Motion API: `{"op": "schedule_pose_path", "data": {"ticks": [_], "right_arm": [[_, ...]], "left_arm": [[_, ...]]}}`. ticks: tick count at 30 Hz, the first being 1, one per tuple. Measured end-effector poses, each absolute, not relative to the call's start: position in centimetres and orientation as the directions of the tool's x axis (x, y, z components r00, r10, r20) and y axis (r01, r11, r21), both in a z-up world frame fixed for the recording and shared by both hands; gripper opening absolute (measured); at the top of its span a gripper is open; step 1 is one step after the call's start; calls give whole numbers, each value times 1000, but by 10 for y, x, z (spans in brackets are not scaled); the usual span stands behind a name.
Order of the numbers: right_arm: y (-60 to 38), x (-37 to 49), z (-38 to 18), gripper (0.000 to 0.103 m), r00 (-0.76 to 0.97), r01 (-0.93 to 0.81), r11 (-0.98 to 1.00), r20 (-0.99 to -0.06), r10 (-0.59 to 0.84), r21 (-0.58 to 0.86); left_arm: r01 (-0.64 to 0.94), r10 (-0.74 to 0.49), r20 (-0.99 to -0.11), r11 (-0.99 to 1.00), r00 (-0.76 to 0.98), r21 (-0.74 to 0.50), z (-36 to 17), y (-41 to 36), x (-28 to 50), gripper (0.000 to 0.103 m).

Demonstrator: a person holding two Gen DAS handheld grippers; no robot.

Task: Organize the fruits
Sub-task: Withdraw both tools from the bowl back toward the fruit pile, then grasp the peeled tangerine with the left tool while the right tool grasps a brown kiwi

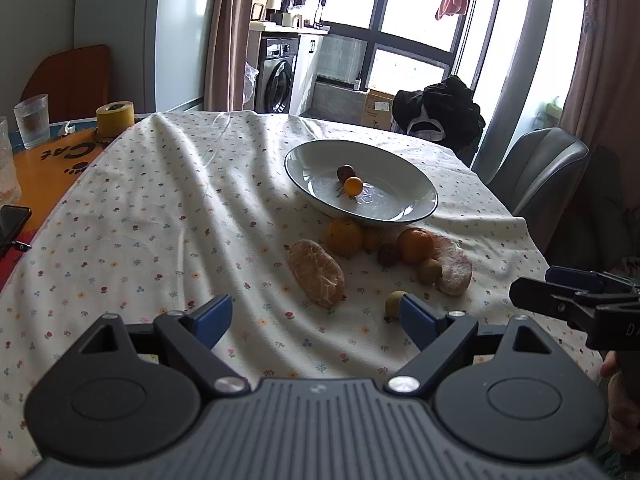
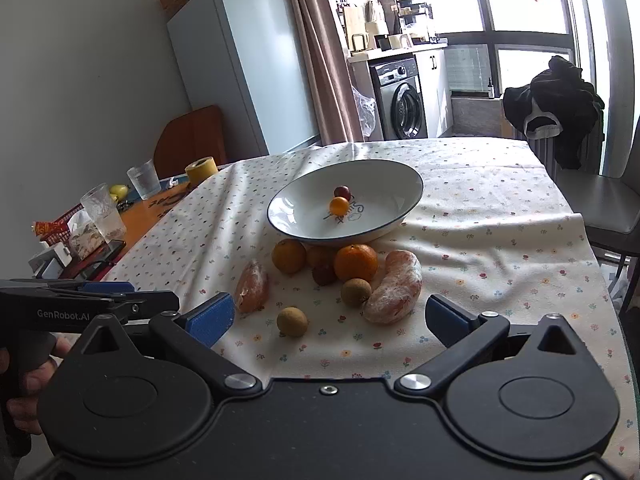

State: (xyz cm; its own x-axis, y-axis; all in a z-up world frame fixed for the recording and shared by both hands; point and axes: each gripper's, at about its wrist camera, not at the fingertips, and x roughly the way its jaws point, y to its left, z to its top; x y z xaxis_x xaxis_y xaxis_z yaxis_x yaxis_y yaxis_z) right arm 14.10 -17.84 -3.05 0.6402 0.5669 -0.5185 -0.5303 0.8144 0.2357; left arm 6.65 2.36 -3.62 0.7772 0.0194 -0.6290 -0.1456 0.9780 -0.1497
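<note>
Both grippers hung above the near edge of the table, each with its blue ribbed pads spread wide and nothing between them: the left gripper and the right gripper. In the right wrist view, the left tool's black body entered from 9 o'clock.

The cloth under them was cream cotton, rumpled, printed with small flowers. Nearest the right gripper, at 12 o'clock, lay a small round brownish-green fruit with a dull skin. A second one like it sat just beyond, touching a curved, peeled citrus piece, pale and pithy. At 11 o'clock lay another peeled segment, oval and veined. Behind these stood two glossy round oranges, with a small dark red fruit between them.

Farther off, the shallow white ceramic bowl, rimmed in dark blue, held a tiny orange fruit and a dark red one, touching.
</note>
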Motion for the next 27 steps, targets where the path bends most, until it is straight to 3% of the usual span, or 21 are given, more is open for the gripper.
{"op": "schedule_pose_path", "data": {"ticks": [15, 27], "right_arm": [[-164, 144, -51, 76, 571, -564, 786, -568, 593, 253], [-148, 158, -65, 62, 530, -576, 771, -595, 605, 271]], "left_arm": [[-137, 12, -652, 980, 758, -141, -53, 20, 70, 85], [-130, -19, -657, 975, 753, -178, -65, 24, 83, 64]]}}
